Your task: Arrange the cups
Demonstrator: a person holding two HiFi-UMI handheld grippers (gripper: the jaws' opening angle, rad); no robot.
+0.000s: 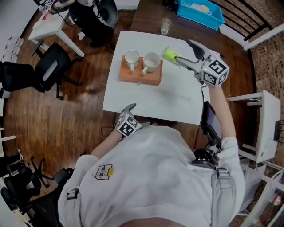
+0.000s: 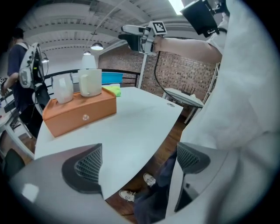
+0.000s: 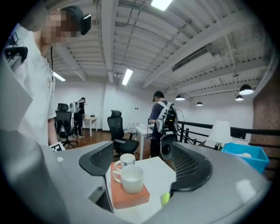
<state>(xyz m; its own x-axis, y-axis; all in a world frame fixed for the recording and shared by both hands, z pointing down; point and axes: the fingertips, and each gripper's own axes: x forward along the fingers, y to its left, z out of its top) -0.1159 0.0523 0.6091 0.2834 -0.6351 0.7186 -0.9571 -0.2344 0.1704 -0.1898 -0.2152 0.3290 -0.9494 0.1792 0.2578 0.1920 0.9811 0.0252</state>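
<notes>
Two white mugs [image 1: 132, 57] [image 1: 151, 61] stand side by side on an orange block [image 1: 140, 76] at the far left of the white table [image 1: 168, 97]. My right gripper [image 1: 184, 52] hangs in the air above the table's far right, open and holding nothing. In the right gripper view the mugs [image 3: 132, 178] [image 3: 127, 159] show well beyond its jaws [image 3: 140, 162]. My left gripper [image 1: 128, 107] is at the table's near edge, open and holding nothing. From the left gripper view the block [image 2: 78, 114] with both mugs [image 2: 91, 82] lies far ahead to the left.
A yellow-green cloth [image 1: 169, 54] lies on the table just right of the block, under my right gripper. A clear glass [image 1: 165, 25] and a blue bin [image 1: 199, 11] sit on the dark table beyond. Office chairs [image 1: 51, 66] stand at the left, white furniture [image 1: 262, 128] at the right.
</notes>
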